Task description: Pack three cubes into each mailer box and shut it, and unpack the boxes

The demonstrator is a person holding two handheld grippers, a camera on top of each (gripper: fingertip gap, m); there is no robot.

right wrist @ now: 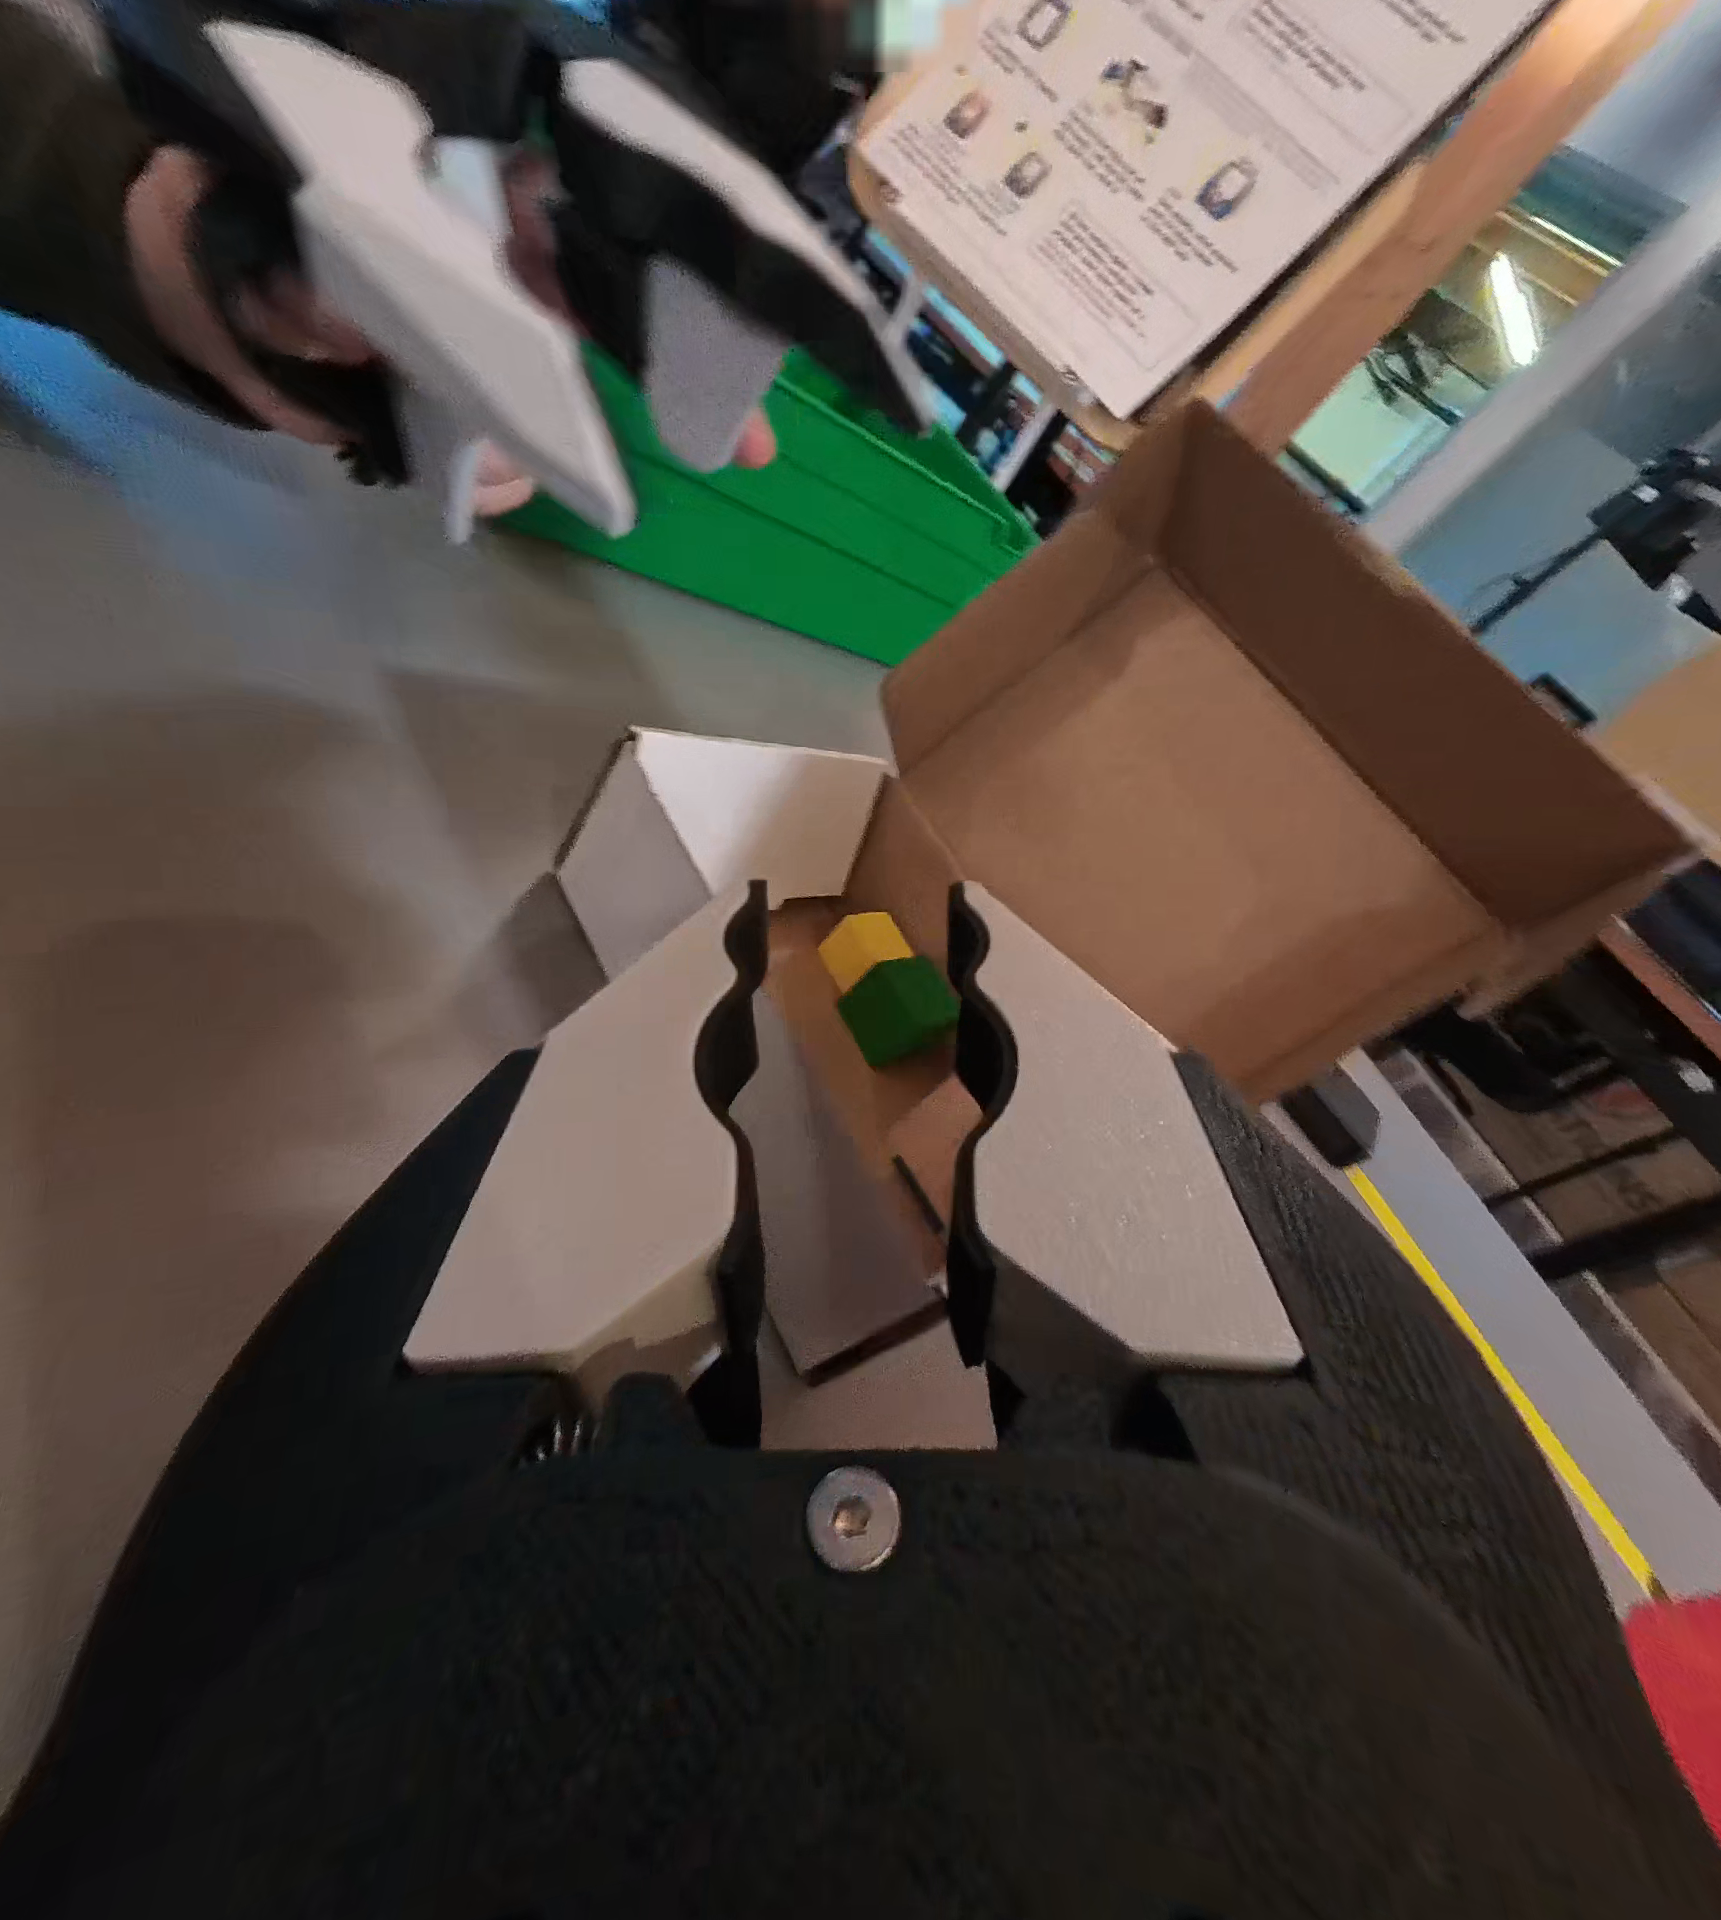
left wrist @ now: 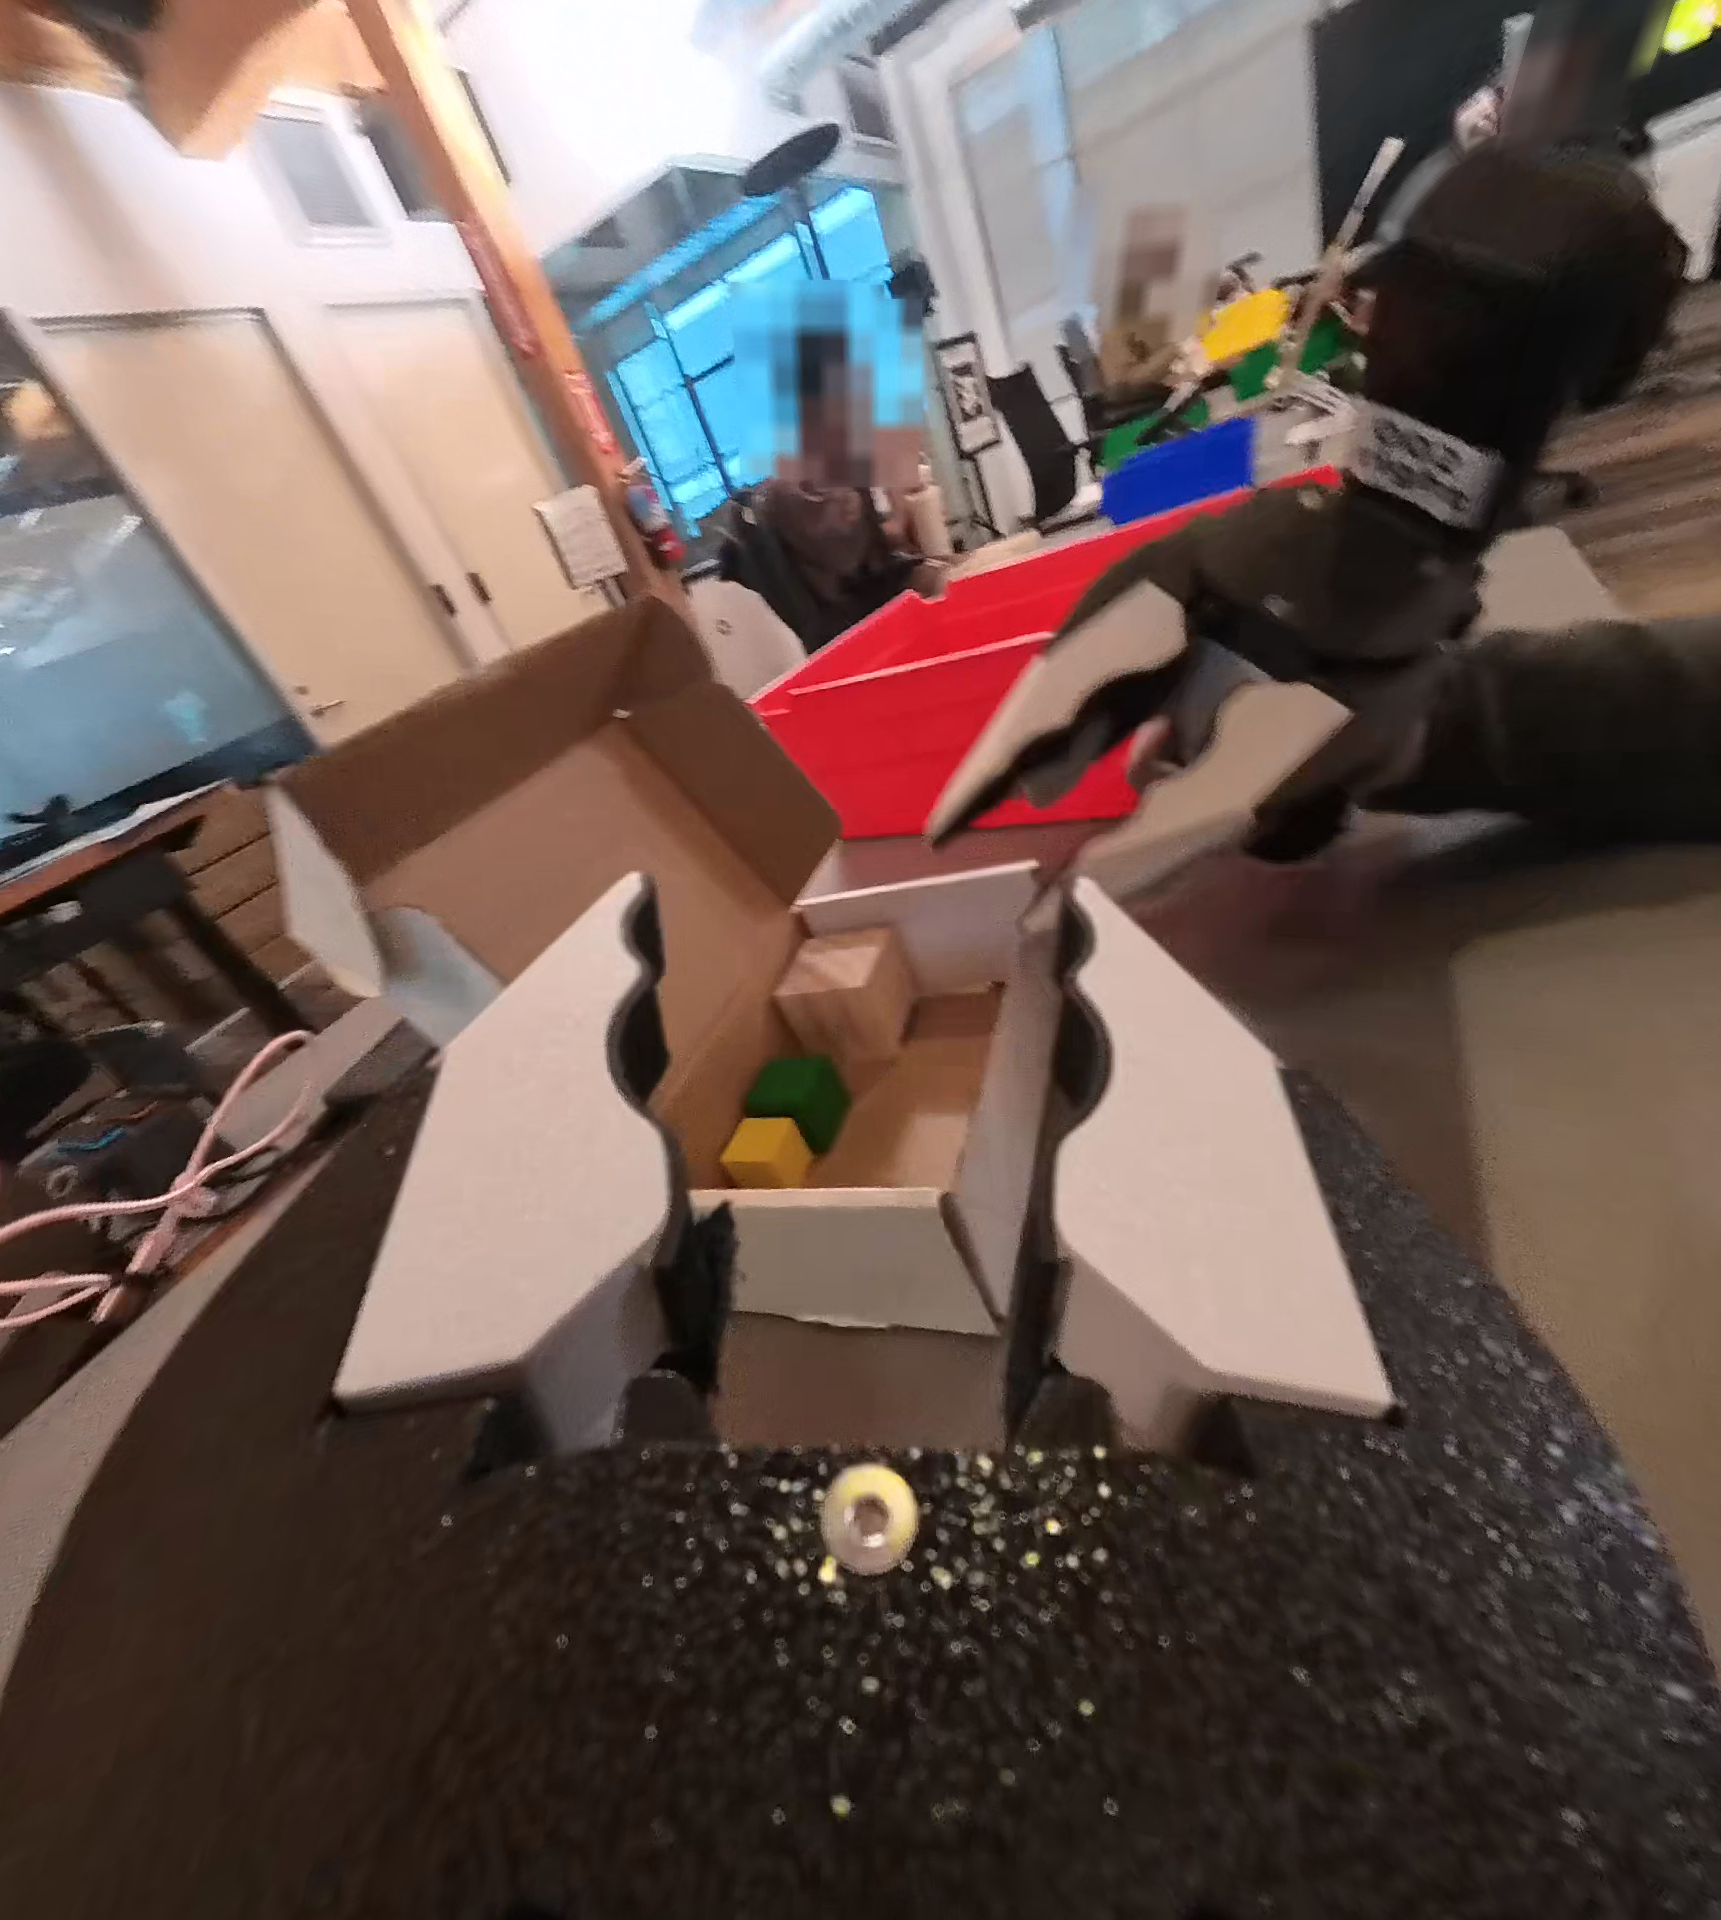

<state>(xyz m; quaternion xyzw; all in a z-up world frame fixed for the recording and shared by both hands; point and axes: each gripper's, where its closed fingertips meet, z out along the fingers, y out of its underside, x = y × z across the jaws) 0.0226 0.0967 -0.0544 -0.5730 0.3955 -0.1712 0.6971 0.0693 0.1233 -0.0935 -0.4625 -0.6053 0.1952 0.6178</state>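
Mailer box point(left wrist: 866, 1262): white outside, brown inside, sitting open on the grey table point(left wrist: 1614, 1195), between the two grippers.
Lid point(left wrist: 565, 831): flipped back and standing up on the box's far side from the person, side flaps sticking out; seen from the right it hangs over the table edge point(right wrist: 1251, 831).
Contents: three cubes on the box floor. Yellow cube point(left wrist: 765, 1151) and green cube point(left wrist: 800, 1099) touching each other; plain wood cube point(left wrist: 840, 1003) further along toward the other end wall.
From the right side: yellow point(right wrist: 866, 945) and green point(right wrist: 895, 1006) sit in line, green nearer that camera; wood cube mostly hidden behind the finger.
Left gripper point(left wrist: 856, 914): jaws wide apart, straddling the near end of the box. Pads look clear of the cardboard, nothing clamped. Picture is motion-blurred, so contact at the right pad can't be ruled out fully.
Right gripper point(right wrist: 854, 904): jaws partly open, hovering over the opposite end of the box, pointing down into it. Box wall and cubes show through the gap; nothing pinched. In the left view it is up in the air above the box point(left wrist: 1095, 769), jaws apart and empty.
Red bin point(left wrist: 929, 707): on the table behind the box.
Green bin point(right wrist: 814, 540): on the table at the other side, behind the left gripper.
Blue bin point(left wrist: 1183, 473): further back, past the red one.
Background: pink cables point(left wrist: 56, 1226) off the table edge; a person seated far back.
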